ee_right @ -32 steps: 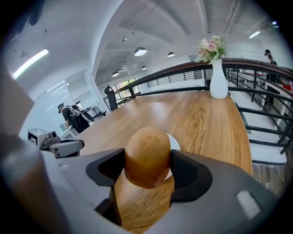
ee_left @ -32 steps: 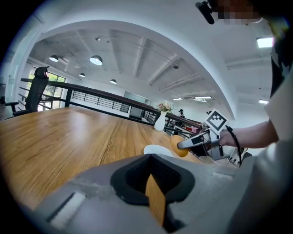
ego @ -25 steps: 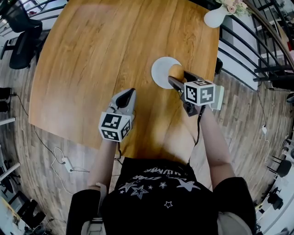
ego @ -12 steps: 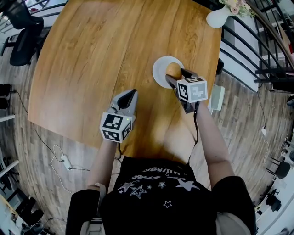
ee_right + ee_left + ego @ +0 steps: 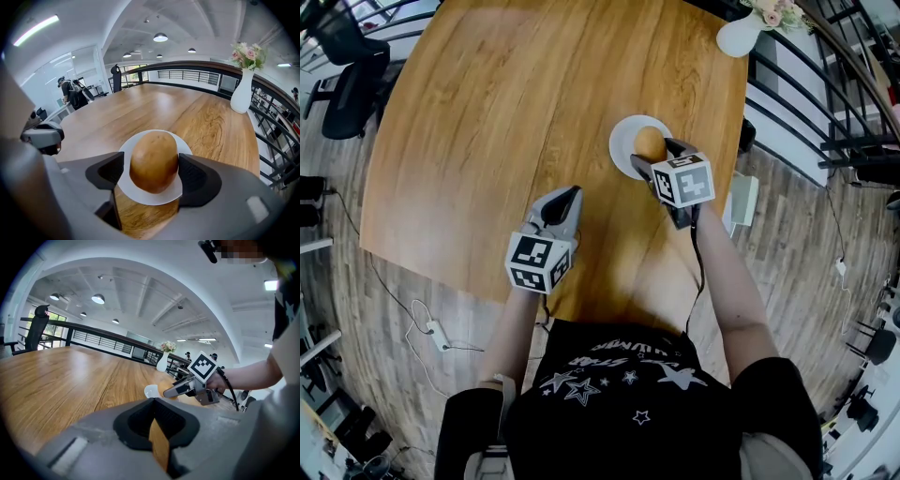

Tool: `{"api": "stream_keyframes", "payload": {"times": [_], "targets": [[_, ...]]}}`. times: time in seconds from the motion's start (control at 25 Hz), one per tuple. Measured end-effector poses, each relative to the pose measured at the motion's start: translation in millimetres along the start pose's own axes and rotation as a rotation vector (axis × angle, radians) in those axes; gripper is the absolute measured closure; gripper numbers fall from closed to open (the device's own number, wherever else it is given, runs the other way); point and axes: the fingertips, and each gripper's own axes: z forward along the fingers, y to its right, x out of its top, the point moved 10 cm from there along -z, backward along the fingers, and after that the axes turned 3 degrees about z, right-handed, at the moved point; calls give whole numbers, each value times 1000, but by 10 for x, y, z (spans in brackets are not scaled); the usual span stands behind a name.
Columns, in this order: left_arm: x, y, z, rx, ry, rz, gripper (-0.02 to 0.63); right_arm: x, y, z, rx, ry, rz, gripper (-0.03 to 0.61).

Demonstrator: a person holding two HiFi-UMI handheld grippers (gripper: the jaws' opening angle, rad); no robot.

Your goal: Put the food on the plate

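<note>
Food (image 5: 649,142) nearer mid-plate, hand-held gripper (image 5: 151,169) wider

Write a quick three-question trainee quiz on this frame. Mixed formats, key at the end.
1. True or false: the brown food is between the jaws of the right gripper, over the white plate.
2. What stands at the far corner of the table? A) a white vase with flowers B) a mug C) a laptop
3. Which gripper is off to the side of the plate, with nothing between its jaws?

Key:
1. True. The jaws have just been opening, and a gap shows beside the food.
2. A.
3. The left gripper.
</note>
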Motion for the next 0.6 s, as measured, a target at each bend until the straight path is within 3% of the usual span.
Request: {"api": "stream_keyframes", "payload": {"times": [0.16,0.6], "targets": [[-15,18,-50,4,-6,5,612,-34,-26,-33,-3,15,-7,189],[1,286,-221,29,16,20,612,-278,-8,-354,14,53,32,190]]}}
